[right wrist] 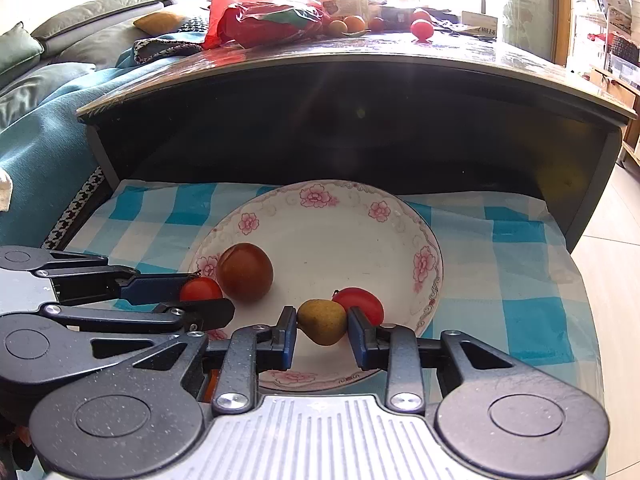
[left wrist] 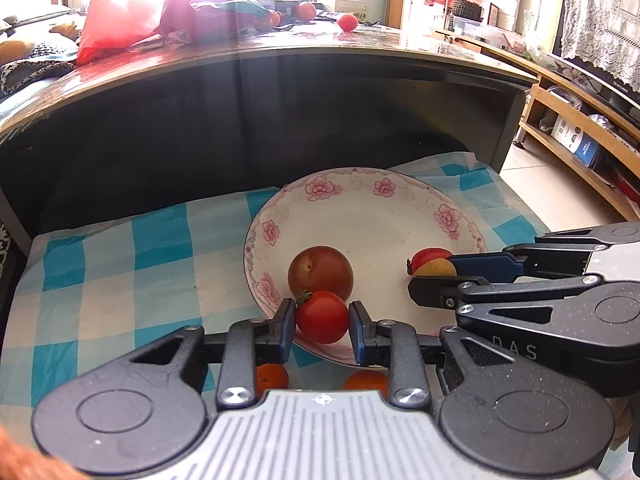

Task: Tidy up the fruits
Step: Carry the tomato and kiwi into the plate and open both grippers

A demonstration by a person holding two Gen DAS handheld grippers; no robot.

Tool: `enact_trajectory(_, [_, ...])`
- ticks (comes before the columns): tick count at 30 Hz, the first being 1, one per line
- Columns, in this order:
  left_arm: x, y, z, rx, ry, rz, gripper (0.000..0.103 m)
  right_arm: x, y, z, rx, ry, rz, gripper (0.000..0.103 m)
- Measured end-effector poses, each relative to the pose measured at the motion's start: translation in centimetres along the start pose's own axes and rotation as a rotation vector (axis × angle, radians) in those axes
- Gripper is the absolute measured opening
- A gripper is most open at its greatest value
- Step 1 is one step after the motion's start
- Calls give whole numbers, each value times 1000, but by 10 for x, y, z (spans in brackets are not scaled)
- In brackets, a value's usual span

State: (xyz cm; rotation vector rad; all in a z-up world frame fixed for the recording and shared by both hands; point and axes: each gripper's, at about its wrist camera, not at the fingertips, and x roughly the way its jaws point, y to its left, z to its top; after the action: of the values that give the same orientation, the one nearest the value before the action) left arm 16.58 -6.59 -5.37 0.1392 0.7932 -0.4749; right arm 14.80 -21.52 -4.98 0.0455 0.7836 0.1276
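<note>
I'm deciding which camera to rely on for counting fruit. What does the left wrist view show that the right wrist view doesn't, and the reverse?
Only the left wrist view shows two orange fruits on the checked cloth beneath the left gripper.

Only the right wrist view shows the sofa cushions.

Both show the floral plate, the brown fruit, the left gripper's tomato, the right gripper closed on a yellow fruit, and a red fruit behind it.

Glossy ceramic plate point(left wrist: 360, 216) on matt checked cloth point(left wrist: 120, 248); polished tabletop point(right wrist: 400, 52).

Both wrist views look forward, close and low, sharing the flowered plate point(left wrist: 372, 220) point(right wrist: 340, 236).
</note>
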Motion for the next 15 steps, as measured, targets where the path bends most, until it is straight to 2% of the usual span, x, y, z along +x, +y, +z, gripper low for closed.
enact_trajectory(15, [0,0,1,4,-5,6,39,-2,-2,1,7,-13,3,28])
